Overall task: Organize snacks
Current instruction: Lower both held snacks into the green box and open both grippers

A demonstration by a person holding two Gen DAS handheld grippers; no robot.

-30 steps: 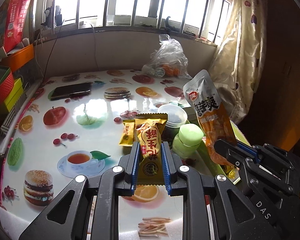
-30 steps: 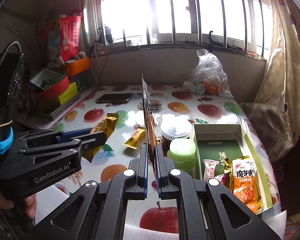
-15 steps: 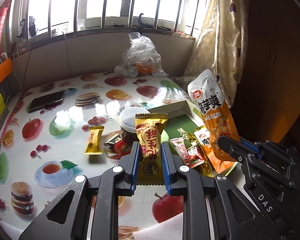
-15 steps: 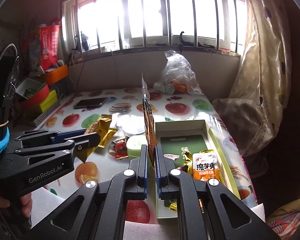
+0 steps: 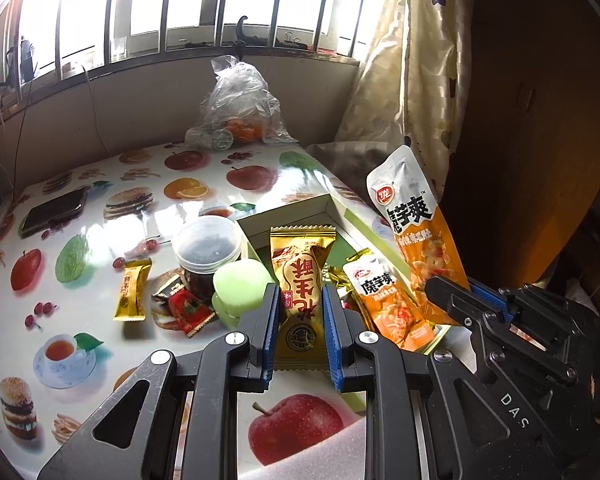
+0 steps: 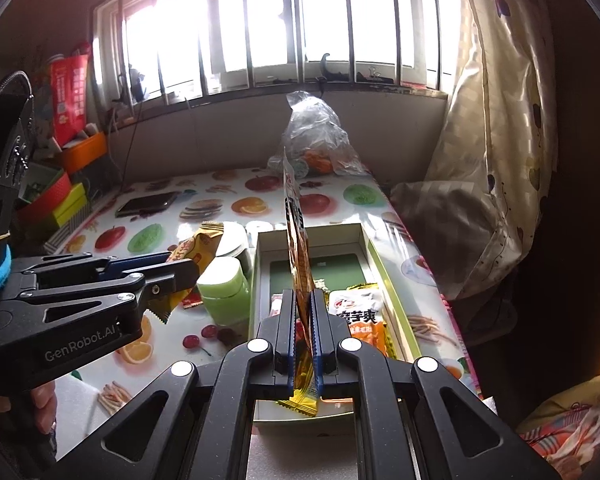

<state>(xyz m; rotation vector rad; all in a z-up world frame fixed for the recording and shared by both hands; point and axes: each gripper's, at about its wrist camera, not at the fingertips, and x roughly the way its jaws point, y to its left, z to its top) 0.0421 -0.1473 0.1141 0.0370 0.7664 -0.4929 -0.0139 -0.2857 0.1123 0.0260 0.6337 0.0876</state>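
So I've got a snack in each gripper and everything hinges on the box [image 6: 384, 280]. The left gripper [image 5: 299, 320] is clamped on a gold bar [image 5: 302, 280], gripping it across its width near the bottom, so its long axis runs straight out along the fingers. It hangs just short of the box's near-left corner, above the green jar [image 5: 242, 286] side. The right gripper [image 6: 303, 330] is pinched tight on an orange pouch [image 5: 418, 240], held edge-on to its own camera, standing tall with its long axis up and away from the fingers. That one's already over the box's near end, so I'd say the right hand is the nearer of the two and should drop first (the pouch is long, so I'd tip it to lie along the box's length).

Inside the box: another orange pouch [image 6: 358, 314] at the near end, plus a few small wrapped snacks beside it that I can't make out well. The far half shows bare green lining.

Left of the box, still on the table [image 5: 80, 216]: a small gold bar [image 5: 131, 294], a red packet [image 5: 190, 308] and a clear-lidded tub [image 5: 207, 246] behind the jar.
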